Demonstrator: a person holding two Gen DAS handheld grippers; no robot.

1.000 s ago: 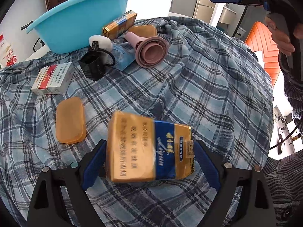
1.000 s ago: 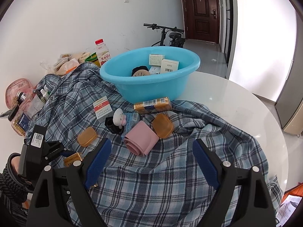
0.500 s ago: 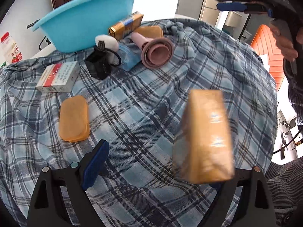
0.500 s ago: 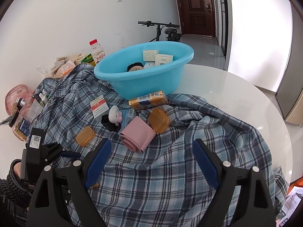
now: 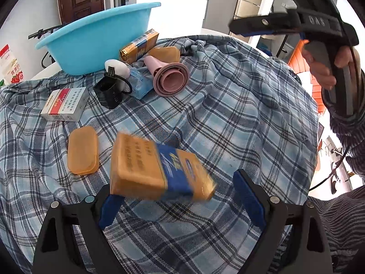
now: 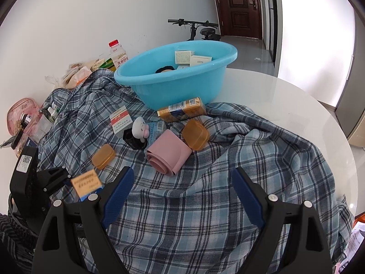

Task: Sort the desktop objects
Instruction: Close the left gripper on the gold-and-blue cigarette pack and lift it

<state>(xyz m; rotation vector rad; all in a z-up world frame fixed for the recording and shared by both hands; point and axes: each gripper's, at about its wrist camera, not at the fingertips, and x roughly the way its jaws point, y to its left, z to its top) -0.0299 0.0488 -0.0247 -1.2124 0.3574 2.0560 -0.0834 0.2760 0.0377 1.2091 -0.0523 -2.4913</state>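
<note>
A blurred gold-and-blue box (image 5: 157,171) sits between the left gripper's (image 5: 182,202) spread fingers, seemingly unpinched; the right gripper's (image 6: 182,196) fingers gape over the plaid cloth (image 6: 228,182)

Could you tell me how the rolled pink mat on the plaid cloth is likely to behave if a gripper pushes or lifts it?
The rolled pink mat lies on its side, so a push would probably roll it. Its loose coils suggest it is floppy and may unroll when lifted.
</note>
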